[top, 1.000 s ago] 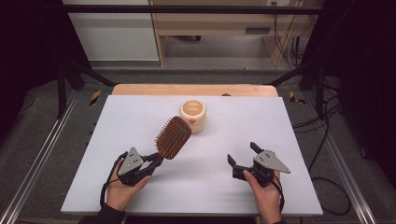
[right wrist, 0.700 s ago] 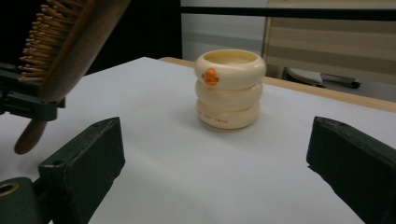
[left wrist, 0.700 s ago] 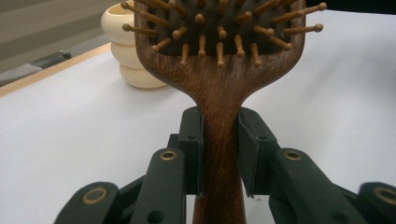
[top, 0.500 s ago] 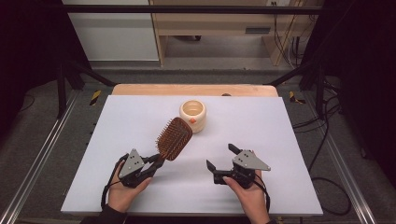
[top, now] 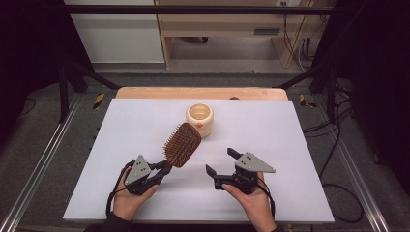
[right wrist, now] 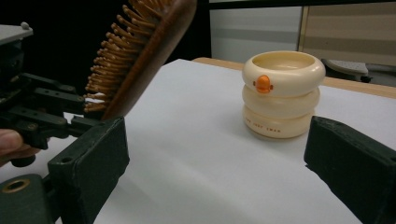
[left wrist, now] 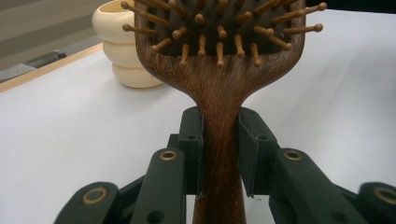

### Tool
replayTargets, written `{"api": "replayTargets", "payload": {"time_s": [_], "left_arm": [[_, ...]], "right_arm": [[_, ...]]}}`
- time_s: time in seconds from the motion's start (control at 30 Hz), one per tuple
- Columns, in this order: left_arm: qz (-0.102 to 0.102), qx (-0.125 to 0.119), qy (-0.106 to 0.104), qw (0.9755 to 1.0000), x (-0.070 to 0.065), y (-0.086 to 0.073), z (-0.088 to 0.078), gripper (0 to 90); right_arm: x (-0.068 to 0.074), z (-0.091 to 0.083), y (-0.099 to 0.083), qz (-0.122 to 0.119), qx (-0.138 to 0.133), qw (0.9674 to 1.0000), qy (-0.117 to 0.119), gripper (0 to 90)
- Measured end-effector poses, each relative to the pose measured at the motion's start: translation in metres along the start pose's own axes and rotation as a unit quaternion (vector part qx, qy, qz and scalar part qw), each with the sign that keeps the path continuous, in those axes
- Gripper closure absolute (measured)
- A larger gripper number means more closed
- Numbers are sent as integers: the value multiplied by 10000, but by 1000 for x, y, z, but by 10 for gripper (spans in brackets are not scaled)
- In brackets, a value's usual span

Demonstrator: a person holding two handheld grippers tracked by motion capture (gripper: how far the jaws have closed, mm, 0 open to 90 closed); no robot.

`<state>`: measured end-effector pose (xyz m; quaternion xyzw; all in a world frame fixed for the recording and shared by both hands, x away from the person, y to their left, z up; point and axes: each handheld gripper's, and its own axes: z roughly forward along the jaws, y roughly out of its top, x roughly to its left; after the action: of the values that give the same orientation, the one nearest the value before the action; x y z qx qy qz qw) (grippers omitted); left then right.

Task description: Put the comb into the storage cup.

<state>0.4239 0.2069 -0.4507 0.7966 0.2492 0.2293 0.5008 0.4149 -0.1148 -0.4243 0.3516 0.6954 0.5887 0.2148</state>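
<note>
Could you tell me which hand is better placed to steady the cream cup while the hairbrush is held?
Probably the right: the right gripper is open and empty, while the left gripper is shut on the hairbrush handle. The cream cup stands between the right jaws' line.

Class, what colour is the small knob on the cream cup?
Orange; the knob on the cup shows best in the right gripper view.

The right gripper (top: 220,162) has slid leftward across the white table (top: 290,145), from near its right side toward the middle. Its open jaws now stand nearer the wooden hairbrush (top: 183,144)
</note>
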Motion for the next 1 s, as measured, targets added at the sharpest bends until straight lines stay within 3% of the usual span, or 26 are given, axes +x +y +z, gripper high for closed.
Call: {"api": "replayTargets", "payload": {"time_s": [0.47,1.0], "left_arm": [[36,7,-15,10000,-2,0,1,727],[86,7,-30,10000,-5,1,2,727]], "right_arm": [[17,2,5,211,-79,9992,321,68],[26,5,13,49,-121,9992,380,70]]}}
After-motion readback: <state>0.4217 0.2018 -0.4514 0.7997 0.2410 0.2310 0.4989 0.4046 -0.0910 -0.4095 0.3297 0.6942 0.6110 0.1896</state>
